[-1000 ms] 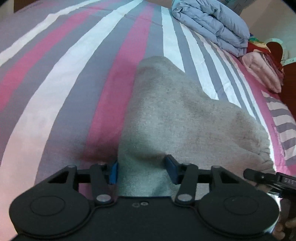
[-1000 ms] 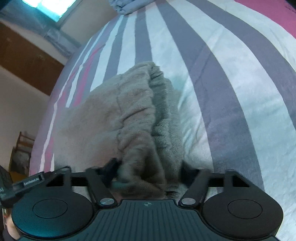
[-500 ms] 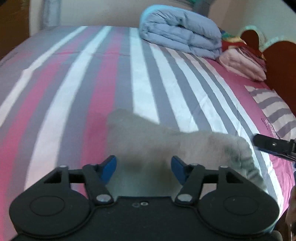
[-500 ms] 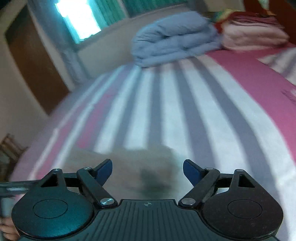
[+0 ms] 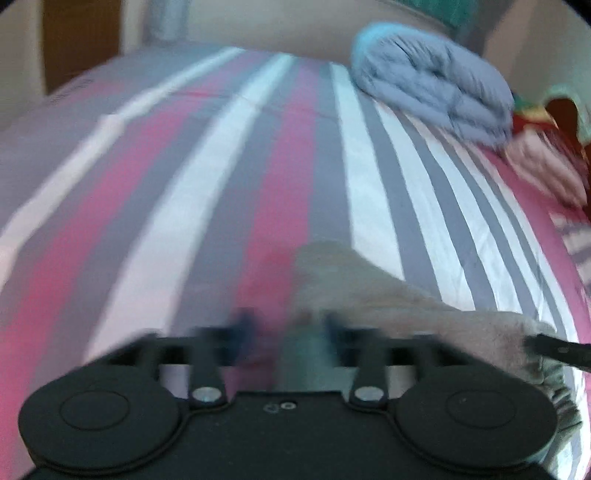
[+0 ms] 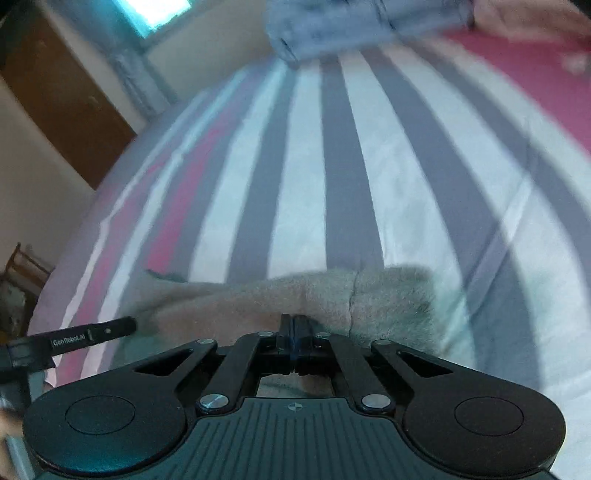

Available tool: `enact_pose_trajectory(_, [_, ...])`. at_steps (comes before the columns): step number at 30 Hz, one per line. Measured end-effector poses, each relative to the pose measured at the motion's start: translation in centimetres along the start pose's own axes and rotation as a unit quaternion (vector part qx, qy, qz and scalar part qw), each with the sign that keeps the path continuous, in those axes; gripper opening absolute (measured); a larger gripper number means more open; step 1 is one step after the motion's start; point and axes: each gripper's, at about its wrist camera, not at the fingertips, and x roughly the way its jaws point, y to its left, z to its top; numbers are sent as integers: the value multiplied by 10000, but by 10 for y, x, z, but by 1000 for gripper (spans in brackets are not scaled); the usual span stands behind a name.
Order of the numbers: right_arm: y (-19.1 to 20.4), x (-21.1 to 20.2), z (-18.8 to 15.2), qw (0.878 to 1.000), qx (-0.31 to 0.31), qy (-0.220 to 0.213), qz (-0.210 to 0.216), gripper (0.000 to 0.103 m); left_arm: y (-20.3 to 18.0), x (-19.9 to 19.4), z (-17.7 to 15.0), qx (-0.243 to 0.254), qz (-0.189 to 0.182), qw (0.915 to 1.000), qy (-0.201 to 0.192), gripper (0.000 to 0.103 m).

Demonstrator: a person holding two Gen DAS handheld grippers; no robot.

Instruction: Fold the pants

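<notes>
The grey fleece pants [image 5: 399, 306] lie folded in a compact bundle on the striped bed, at the lower right of the left wrist view and low in the right wrist view [image 6: 303, 295]. My left gripper [image 5: 288, 332] is blurred by motion; its blue-padded fingers stand apart with nothing between them, just above the bundle's left end. My right gripper [image 6: 294, 332] has its fingers pressed together, empty, just above the near edge of the pants. The tip of the right gripper shows at the right of the left wrist view [image 5: 561, 349].
The bedsheet [image 5: 229, 192] has pink, grey and white stripes. A folded blue-grey duvet [image 5: 432, 88] and pink bedding [image 5: 543, 162] lie at the far right. A brown door [image 6: 62, 99] and a window [image 6: 155, 11] are beyond the bed.
Both grippers let go of the pants and pulled back. The right gripper opened wide, then closed empty. The left gripper stays open and is moving fast.
</notes>
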Motion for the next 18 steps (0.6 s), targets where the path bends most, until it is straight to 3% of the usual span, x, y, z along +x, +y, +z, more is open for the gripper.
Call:
enact_pose_trajectory(1, [-1,-16,0,9997,-6,-217,-87,13,4,-7,-5,-27,-33,10000,44,77])
enact_pose_trajectory(2, [-4,-32,-2,9992,6,-375,-147,63,10,-14,-12,-28,-139,9998,147,78])
enact_pose_trajectory(3, [-12,-44,-4,9987,45,-462,-224,97,12,-14,-16,-14,-241,9993,293,77])
enact_pose_trajectory(4, [-21,-52,-9,9978,113,-545,-371,101,14,-10,-19,-28,-352,9984,432,77])
enact_pose_trajectory(8, [-57,-35,-34,9979,610,165,-159,103,23,14,-40,-328,-756,9897,1168,73])
enact_pose_trajectory(10, [-73,-14,-46,9928,1020,619,137,103,21,22,-48,-500,-922,9872,1202,72])
enact_pose_trajectory(11, [-78,-4,-52,9904,1159,727,183,103,19,22,-51,-460,-950,9878,1145,64])
enact_pose_trajectory(12, [-79,3,-56,9897,1183,732,324,103,16,22,-52,-501,-1072,9870,1092,37])
enact_pose_trajectory(13, [-78,7,-59,9894,1155,747,456,95,14,21,-52,-616,-1110,9859,1092,28])
enact_pose_trajectory(14, [-76,11,-60,9869,1214,814,687,54,8,16,-51,-562,-979,9887,983,25])
enact_pose_trajectory(15, [-74,12,-59,9824,1383,898,882,52,2,11,-51,-407,-905,9911,887,19])
enact_pose_trajectory(16, [-68,10,-58,9847,1301,835,809,51,-2,4,-51,-283,-833,9934,742,14])
enact_pose_trajectory(18, [-55,0,-53,9893,1052,664,762,47,-2,-9,-38,-507,-972,9928,478,12])
